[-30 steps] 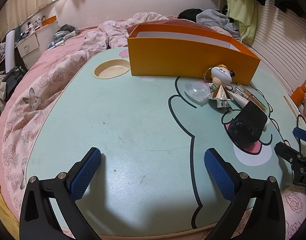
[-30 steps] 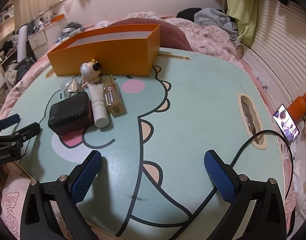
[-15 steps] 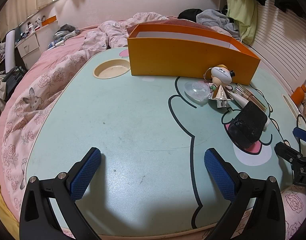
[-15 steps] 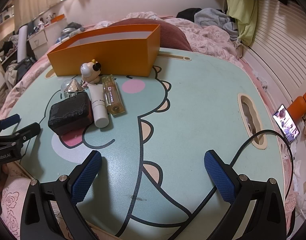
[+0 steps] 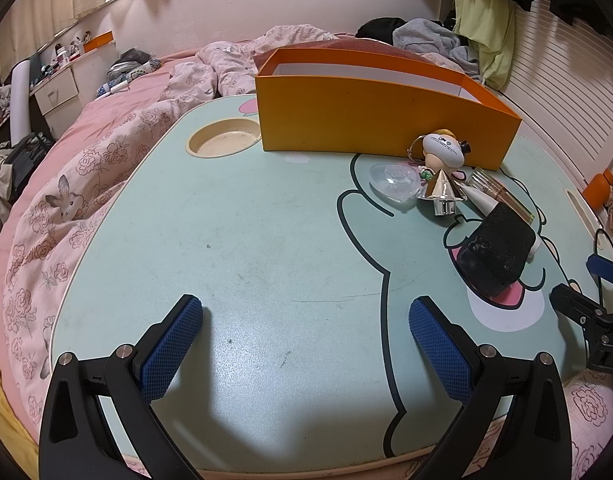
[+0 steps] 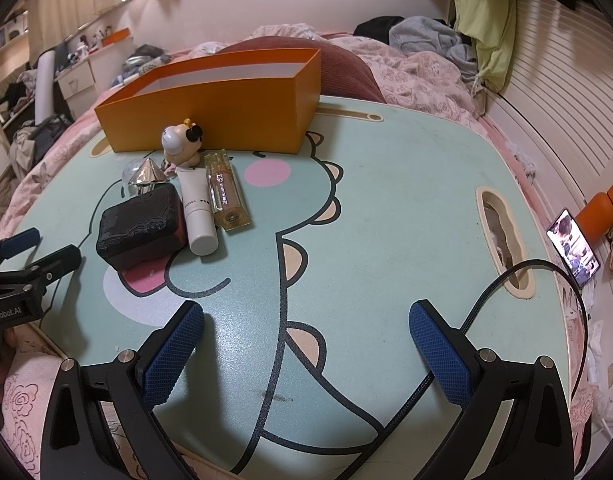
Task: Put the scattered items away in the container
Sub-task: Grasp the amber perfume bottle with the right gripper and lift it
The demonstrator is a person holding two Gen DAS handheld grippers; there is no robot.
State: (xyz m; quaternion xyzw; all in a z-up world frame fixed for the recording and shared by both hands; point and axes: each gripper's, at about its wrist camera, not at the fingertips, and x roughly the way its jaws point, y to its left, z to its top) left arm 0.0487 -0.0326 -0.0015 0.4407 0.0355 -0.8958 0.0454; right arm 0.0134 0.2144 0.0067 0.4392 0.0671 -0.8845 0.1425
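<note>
Before the rectangular orange box (image 6: 210,104), both grippers' knurled blue fingers (image 5: 171,350) gape empty

Warm, even indoor light fills both my views, bright enough that nothing sits in gloom. It falls from above: my left hand-held gripper (image 5: 306,338) and right hand-held gripper (image 6: 306,338) cast soft dark shadows onto the worktop (image 5: 266,240) just under their fingers. A pale sheen lies on the worktop near me. The fisheye bends the edges hard and blacks out the corners. Focus is sharp; far clutter goes soft.
</note>
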